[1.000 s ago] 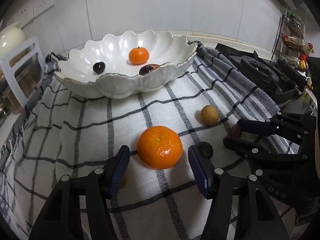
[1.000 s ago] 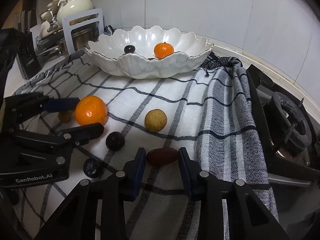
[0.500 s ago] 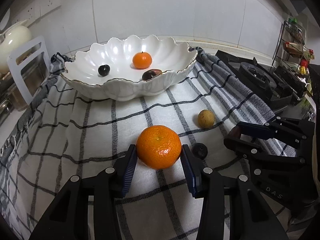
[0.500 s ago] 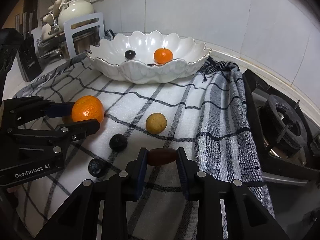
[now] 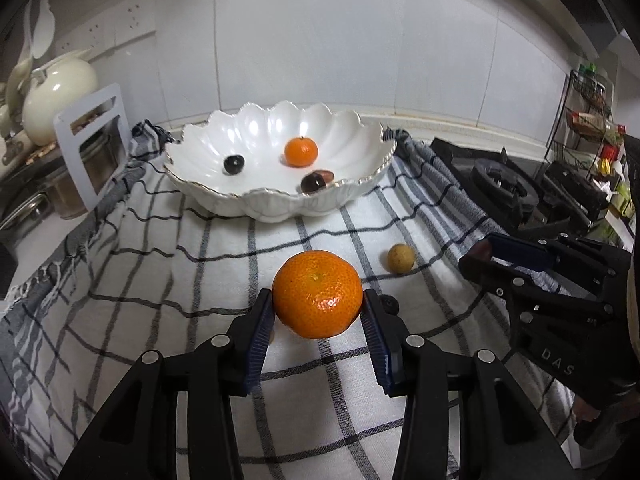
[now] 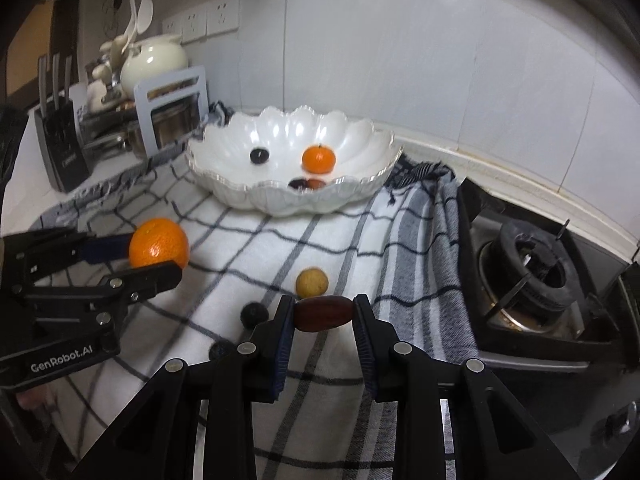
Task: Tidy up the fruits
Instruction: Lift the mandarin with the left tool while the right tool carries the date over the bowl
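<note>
My left gripper (image 5: 318, 308) is shut on a large orange mandarin (image 5: 318, 294), lifted a little above the checked cloth (image 5: 160, 272); it shows at the left of the right wrist view too (image 6: 159, 245). A dark red date (image 6: 324, 314) is pinched end to end in my right gripper (image 6: 323, 312), also off the cloth. The white scalloped bowl (image 5: 280, 200) stands behind, holding a small mandarin (image 5: 301, 152), a dark round fruit (image 5: 233, 163) and a brown-red fruit (image 5: 316, 181). On the cloth lie a tan round fruit (image 6: 312, 282) and two dark berries (image 6: 254, 315).
A gas stove (image 6: 532, 280) sits to the right of the cloth. At the left stand a pot rack (image 6: 168, 120), a cream teapot (image 6: 154, 60) and a knife block (image 6: 60, 144). A wire spice shelf (image 5: 592, 120) is at the far right. Tiled wall behind.
The left jaws closed onto the big mandarin. Both grippers then rose off the cloth with their fruit, and the bowl now sits lower and farther in both views.
</note>
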